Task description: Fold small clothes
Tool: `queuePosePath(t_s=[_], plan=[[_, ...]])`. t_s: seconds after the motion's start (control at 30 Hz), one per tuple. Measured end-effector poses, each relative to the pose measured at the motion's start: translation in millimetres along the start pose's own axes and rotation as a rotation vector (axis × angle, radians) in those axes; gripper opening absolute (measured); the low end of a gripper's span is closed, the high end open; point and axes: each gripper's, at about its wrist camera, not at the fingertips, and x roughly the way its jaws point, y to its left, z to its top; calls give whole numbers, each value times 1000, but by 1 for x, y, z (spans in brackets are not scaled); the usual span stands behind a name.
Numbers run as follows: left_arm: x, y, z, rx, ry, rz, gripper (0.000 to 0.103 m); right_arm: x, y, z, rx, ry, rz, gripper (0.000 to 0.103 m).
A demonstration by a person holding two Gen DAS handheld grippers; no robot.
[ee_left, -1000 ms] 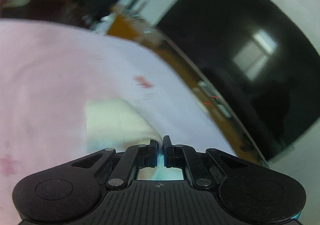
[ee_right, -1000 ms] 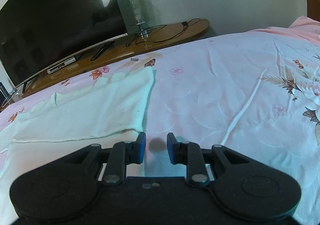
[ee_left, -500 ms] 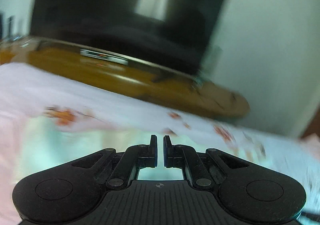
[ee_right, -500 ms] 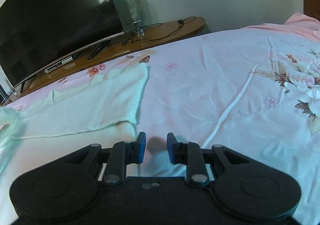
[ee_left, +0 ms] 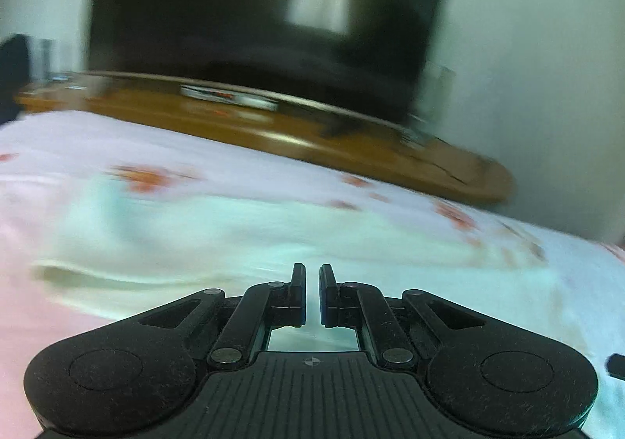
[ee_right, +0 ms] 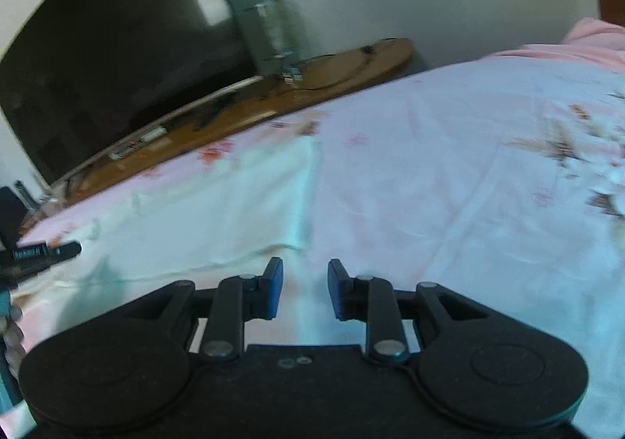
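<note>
while both grippers hover, pale cloth [ee_right: 218, 220] flat

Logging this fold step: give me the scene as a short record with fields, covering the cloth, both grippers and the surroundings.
surface: bed sheet, pink with a flower print
garment: pale cloth, lying flat on the sheet, looks already folded over
left gripper: shut, nothing visibly clamped, above the cloth
right gripper: open, nothing between its fingers, at the cloth's near right corner
background: dark television on a wooden shelf
image quality: both views blurred
</note>
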Motion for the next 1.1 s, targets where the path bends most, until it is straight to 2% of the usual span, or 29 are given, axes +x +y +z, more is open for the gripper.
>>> queuePosePath(t_s=[0.07,0.13,0.23,0.27,0.3,0.33,0.37,0.4,0.47,0.67,0.8,0.83,0.9,1.03,1.1], plan=[[-10,38,0,-60,-21,81,6,14,21,3,4,8,65,27],[-13,69,-5,-108,-3,139,6,32,46,7,28,30,151,27],[-15,102,-15,-163,38,184,6,71,88,16,86,84,305,27],[-15,110,-18,-182,48,186,10,85,101,17,102,108,346,27],[-11,115,-19,-197,57,191,31,101,115,18,113,131,383,27],[-12,120,-21,-213,56,201,46,120,132,19,122,156,412,27],[-13,123,-23,-217,38,223,68,134,143,19,133,180,428,27],[-12,125,-26,-214,17,240,70,148,153,19,153,210,445,28],[-8,131,-24,-220,20,225,69,175,168,17,197,267,478,28],[13,139,-22,-189,69,232,69,211,190,8,251,327,498,27],[18,135,-17,-180,74,223,69,220,196,9,252,316,489,19],[18,133,-16,-180,76,219,69,223,201,6,238,317,483,7],[20,128,-15,-170,79,213,69,221,210,9,164,290,463,5],[29,116,-15,-130,91,217,69,178,201,29,68,124,456,4],[31,107,-12,-125,100,170,69,154,189,40,38,60,455,4]])
